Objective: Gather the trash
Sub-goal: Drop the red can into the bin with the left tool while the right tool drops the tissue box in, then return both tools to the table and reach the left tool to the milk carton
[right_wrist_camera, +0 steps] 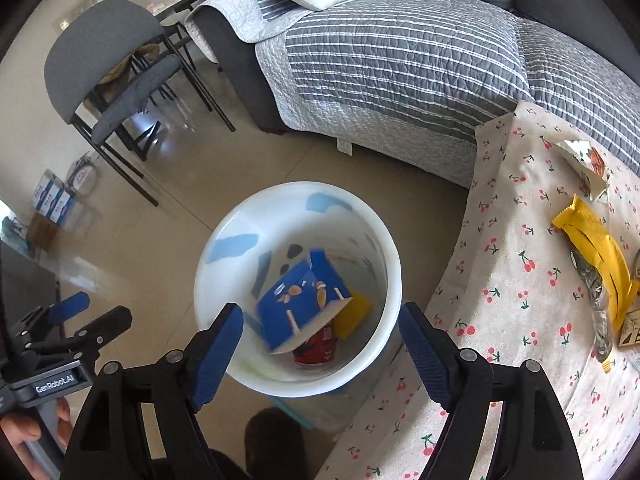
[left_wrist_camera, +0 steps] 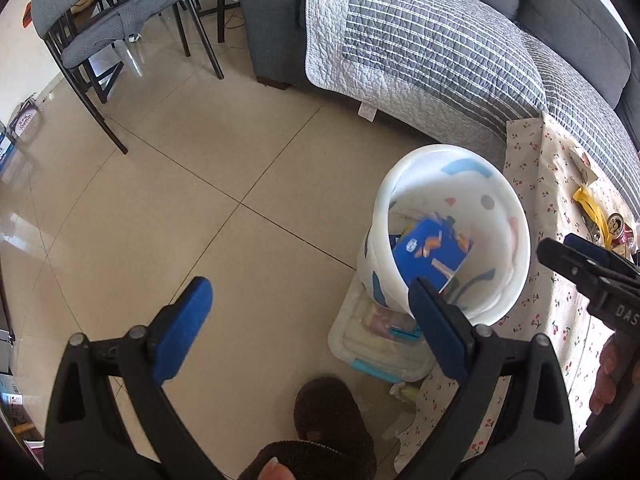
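A white trash bin [right_wrist_camera: 384, 240] stands on the floor beside the table; it also shows in the left wrist view [left_wrist_camera: 516, 216]. Inside it lie a blue box [right_wrist_camera: 300, 308], a red can [right_wrist_camera: 318, 350] and a yellow packet [right_wrist_camera: 354, 316]. The blue box shows in the left wrist view too [left_wrist_camera: 430, 254]. My right gripper [right_wrist_camera: 320, 340] is open and empty right above the bin. My left gripper [left_wrist_camera: 312, 316] is open and empty over the floor, left of the bin. On the table lie a yellow wrapper [right_wrist_camera: 596, 252], a torn white carton [right_wrist_camera: 588, 164] and a can [left_wrist_camera: 618, 228].
The table has a cherry-print cloth [right_wrist_camera: 500, 280]. A grey sofa with a striped quilt [right_wrist_camera: 400, 60] is behind. A grey chair [right_wrist_camera: 104, 76] stands at the left. A clear storage box [left_wrist_camera: 376, 340] sits under the bin. A brown slipper [left_wrist_camera: 332, 412] is on the tile floor.
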### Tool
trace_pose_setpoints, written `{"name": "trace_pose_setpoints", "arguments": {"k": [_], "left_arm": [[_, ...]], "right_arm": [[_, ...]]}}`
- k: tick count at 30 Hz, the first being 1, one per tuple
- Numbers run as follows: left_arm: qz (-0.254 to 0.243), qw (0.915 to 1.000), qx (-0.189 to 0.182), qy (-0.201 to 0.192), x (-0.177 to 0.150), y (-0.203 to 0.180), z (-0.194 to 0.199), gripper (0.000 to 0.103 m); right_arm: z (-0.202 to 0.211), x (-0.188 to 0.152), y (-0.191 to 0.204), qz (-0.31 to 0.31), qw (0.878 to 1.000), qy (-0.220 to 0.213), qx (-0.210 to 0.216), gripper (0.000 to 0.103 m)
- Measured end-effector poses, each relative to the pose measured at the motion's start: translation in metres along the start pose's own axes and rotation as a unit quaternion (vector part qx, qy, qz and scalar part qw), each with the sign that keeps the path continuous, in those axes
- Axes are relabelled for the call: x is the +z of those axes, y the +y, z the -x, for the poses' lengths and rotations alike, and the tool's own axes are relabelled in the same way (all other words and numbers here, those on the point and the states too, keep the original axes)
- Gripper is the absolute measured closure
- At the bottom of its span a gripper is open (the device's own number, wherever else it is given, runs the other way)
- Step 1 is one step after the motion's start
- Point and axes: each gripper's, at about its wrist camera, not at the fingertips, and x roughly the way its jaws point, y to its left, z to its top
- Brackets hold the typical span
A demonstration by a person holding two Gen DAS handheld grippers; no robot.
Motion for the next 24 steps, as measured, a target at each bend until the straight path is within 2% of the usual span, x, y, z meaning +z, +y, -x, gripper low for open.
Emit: {"name": "trace_pose_setpoints", "arguments": {"k": [4,10,20,24], "left_arm": [[-0.007,1.0000,-0.001,-0.002,-0.001,-0.007,0.003,0.005],[-0.022,0.9996,-0.014,-0.008,-0.003,-0.029,0.012,0.005],[-0.084,0.9960,-0.027,-0.015,-0.010,-0.097,0.025,0.005],[-0.104,0.9940,-0.031,-0.011,-0.012,-0.127,0.027,0.004]], "right_arm": [[0.025,-0.011,-0.016,0.013,1.000,-0.008,-0.025,0.021],[0.062,-0.033,-0.058,-0.003,0.998,-0.019,-0.057,0.020],[0.112,-0.085,-0.134,-0.042,0.993,-0.015,-0.113,0.019],[0.136,-0.103,-0.172,-0.076,0.988,-0.016,-0.135,0.019]]}}
